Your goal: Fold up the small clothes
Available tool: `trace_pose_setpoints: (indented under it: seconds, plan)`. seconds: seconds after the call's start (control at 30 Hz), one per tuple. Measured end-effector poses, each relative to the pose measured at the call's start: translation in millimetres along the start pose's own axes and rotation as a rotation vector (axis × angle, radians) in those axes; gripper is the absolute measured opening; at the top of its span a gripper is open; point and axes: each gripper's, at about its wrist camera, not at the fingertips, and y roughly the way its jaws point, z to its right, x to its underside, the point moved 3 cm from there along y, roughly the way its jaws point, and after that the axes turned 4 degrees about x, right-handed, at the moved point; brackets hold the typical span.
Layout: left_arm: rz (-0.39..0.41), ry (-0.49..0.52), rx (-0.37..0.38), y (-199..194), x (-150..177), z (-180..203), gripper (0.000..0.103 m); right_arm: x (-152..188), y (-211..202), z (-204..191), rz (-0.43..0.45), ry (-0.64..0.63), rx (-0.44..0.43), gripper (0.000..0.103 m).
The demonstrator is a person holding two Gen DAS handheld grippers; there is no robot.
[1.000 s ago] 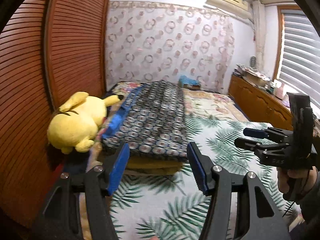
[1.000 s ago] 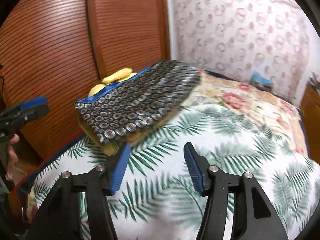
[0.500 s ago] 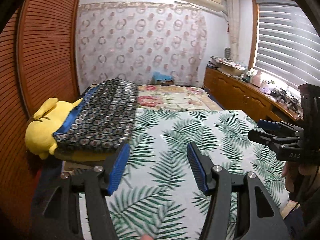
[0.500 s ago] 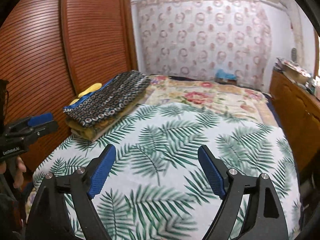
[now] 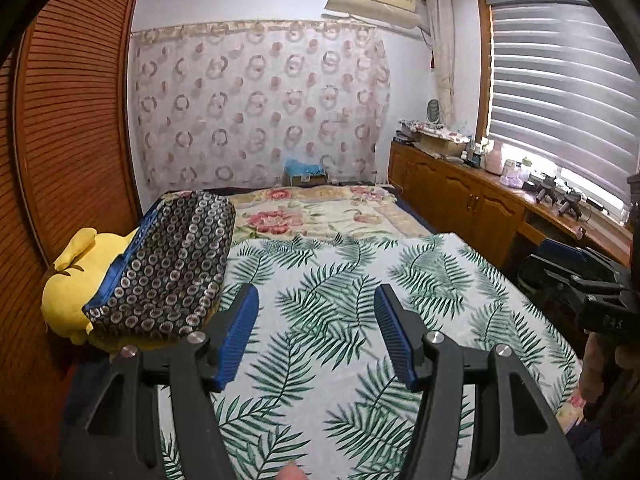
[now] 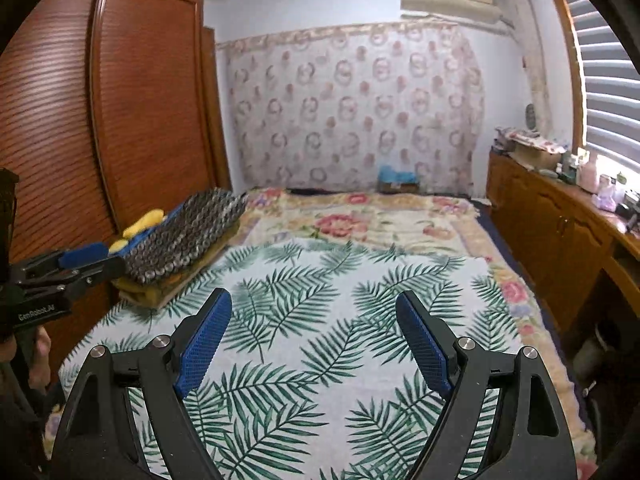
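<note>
- Left gripper (image 5: 316, 312): jaws stand apart at a middling width with nothing between them; blue pads (image 5: 240, 332) face each other over the leaf-print sheet (image 5: 340, 280). It shows again at the left edge of the right wrist view, gripped by a hand (image 6: 38, 344).
- Right gripper (image 6: 314, 320): jaws stand wide and have just been opening; nothing lies between them, only the sheet below. In the left wrist view it sits at the far right, black body with one blue pad visible.
- Neither gripper touches cloth.
- Folded clothes (image 5: 168, 268): a dark garment with a ring print and a blue edge tops a stack at the left side of the bed, resting on a yellowish folded layer (image 6: 156, 292). From the left wrist view the stack lies just ahead and left of the left jaw; from the right wrist view it lies well apart, ahead and left.
- Yellow plush toy (image 5: 76, 280): lies against the stack's left side, between it and the wardrobe (image 5: 68, 140).
- Floral blanket (image 5: 320, 212): covers the far part of the bed beyond the sheet.
- Curtain (image 5: 260, 108): hangs on the far wall.
- Wooden cabinet (image 5: 472, 204): runs along the right wall under the blinds (image 5: 560, 88), its top cluttered with small items too small to tell.
</note>
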Motion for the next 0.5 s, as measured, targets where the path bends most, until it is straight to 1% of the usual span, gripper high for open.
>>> trace_pose_setpoints:
  seconds: [0.07, 0.13, 0.27, 0.4, 0.5]
  plan:
    - [0.006, -0.001, -0.010, -2.2, -5.5, 2.3, 0.059, -4.6, -8.7, 1.4, 0.021, 0.001, 0.019, 0.086]
    - [0.014, 0.003, -0.037, -5.4, -11.0, 4.1, 0.059, -9.3, -16.9, 2.0, 0.043, 0.000, 0.039, 0.086]
    - [0.031, -0.001, -0.057, -11.7, -15.9, 6.0, 0.059, -14.6, -31.4, 4.9, 0.075, 0.004, 0.072, 0.086]
    - [0.047, 0.005, -0.062, -19.2, -18.0, 7.7, 0.059, -17.5, -40.8, 8.3, 0.099, 0.015, 0.104, 0.086]
    - [0.062, 0.004, -0.066, -25.3, -18.1, 6.8, 0.059, -17.2, -41.8, 11.7, 0.106, 0.028, 0.108, 0.086]
